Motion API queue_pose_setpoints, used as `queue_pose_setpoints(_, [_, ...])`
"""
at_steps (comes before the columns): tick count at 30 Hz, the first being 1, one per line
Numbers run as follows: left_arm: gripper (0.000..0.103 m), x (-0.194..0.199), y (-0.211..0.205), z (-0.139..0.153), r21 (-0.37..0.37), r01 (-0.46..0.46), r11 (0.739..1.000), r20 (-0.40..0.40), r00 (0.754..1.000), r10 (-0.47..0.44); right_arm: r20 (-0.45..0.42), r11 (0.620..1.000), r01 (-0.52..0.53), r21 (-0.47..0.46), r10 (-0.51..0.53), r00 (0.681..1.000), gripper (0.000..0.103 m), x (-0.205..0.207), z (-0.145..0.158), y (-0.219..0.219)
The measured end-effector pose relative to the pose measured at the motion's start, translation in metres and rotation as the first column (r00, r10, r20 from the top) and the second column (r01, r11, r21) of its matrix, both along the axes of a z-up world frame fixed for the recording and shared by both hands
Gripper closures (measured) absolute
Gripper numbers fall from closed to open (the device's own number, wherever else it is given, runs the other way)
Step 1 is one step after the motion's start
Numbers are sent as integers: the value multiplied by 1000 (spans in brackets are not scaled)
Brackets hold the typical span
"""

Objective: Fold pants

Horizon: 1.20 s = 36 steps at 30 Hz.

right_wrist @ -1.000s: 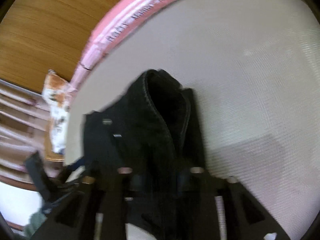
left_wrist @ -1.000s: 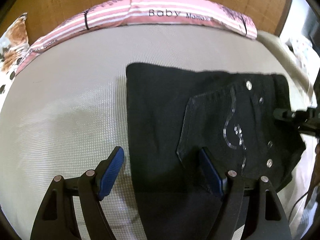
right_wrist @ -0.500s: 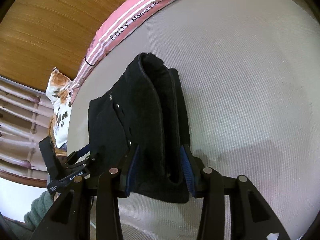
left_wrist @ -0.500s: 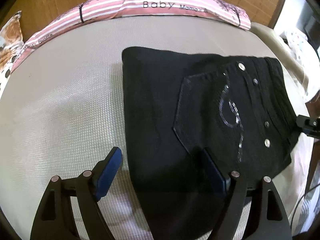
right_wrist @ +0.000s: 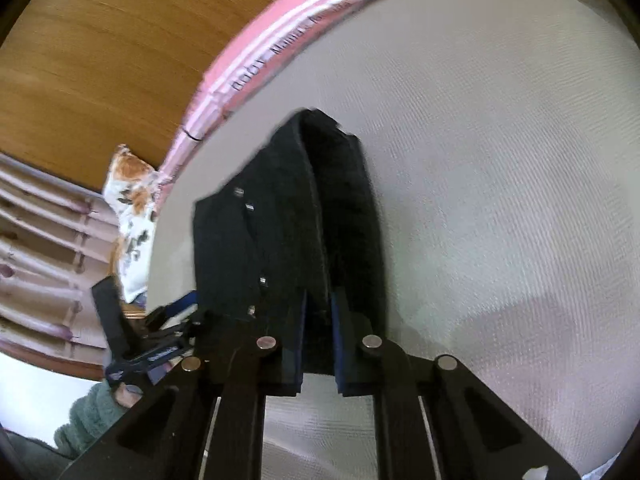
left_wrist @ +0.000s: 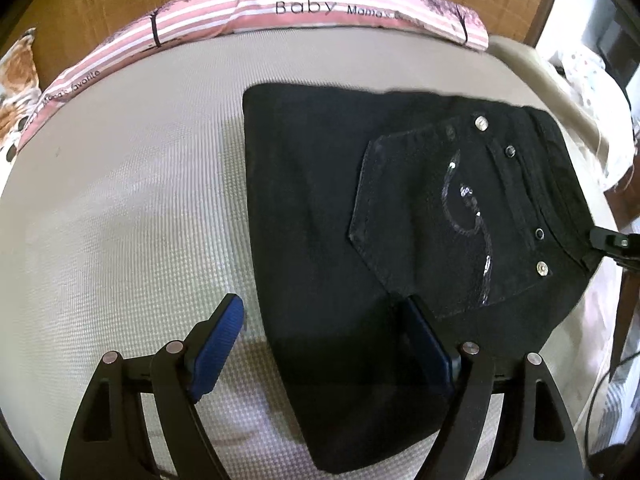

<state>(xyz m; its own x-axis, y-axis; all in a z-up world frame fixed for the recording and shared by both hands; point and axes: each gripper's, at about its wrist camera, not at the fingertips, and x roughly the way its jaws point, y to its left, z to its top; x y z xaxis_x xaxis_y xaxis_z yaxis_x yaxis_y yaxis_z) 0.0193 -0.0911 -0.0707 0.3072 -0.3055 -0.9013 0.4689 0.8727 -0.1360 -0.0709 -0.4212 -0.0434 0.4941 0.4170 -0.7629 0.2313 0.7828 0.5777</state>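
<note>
While the black pants (left_wrist: 320, 208) lie folded into a compact rectangle on the beige mattress (left_wrist: 120, 208), both tools are at the near edge. Far left, a floral cushion (left_wrist: 16, 92) and the pink striped bumper pillow (left_wrist: 312, 12) sit along the wooden headboard, clear of the work. Left gripper (left_wrist: 324, 344) hovers with its jaws spread wide, one blue pad over bare mattress, the other over the cloth by the back pocket (left_wrist: 420, 216); nothing pinched. Moving right, the pocket with its sequin swirl faces up, rivets along the waistband. At the far right edge the right gripper (right_wrist: 318, 340) has just been closing its jaws and now clamps a raised ridge of the waistband end between the pads; that view is motion-blurred, so how many layers are caught is probably several, not certain.

Step in hand, as I judge it: grab both ends of the near edge for the next fold or a tidy-up. To do it well, left tool should drop onto the folded edge and bite all layers before any lift, then both rise together and level so the stack does not splay. Keep the right grip firm; a shallow bite on thick denim could slip.
</note>
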Motion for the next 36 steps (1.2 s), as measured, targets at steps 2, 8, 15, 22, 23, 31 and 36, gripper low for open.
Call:
queue_pose_setpoints(2, [21, -2, 0, -6, 20, 12, 1000, -3, 1000, -12, -36, 999, -2, -42, 1, 999, 93, 2, -14, 3])
queue_pose_setpoints(8, [19, -2, 0, -6, 27, 16, 999, 7, 1000, -17, -62, 1000, 6, -22, -7, 998, 83, 9, -24, 0])
queue_pose_setpoints(15, [19, 9, 6, 27, -55, -27, 998, 62, 998, 30, -11, 985, 21, -172, -23, 1000, 68, 24, 20, 3])
queue_pose_setpoints(22, [19, 22, -5, 28, -6, -77, 997, 131, 988, 77, 90, 978, -12, -209, 31, 995, 74, 77, 49, 24])
queue_pose_setpoints(23, [19, 23, -7, 25, 6, -81, 997, 133, 988, 80, 94, 975, -15, -223, 37, 995, 75, 84, 50, 28])
queue_pose_setpoints(31, [18, 39, -9, -4, 19, -90, 996, 71, 994, 89, 17, 919, -44, -393, 56, 998, 92, 122, 20, 41])
queue_pose_setpoints(36, [15, 43, -10, -6, 31, -91, 995, 63, 994, 89, 8, 922, -49, -383, 56, 998, 93, 121, 10, 35])
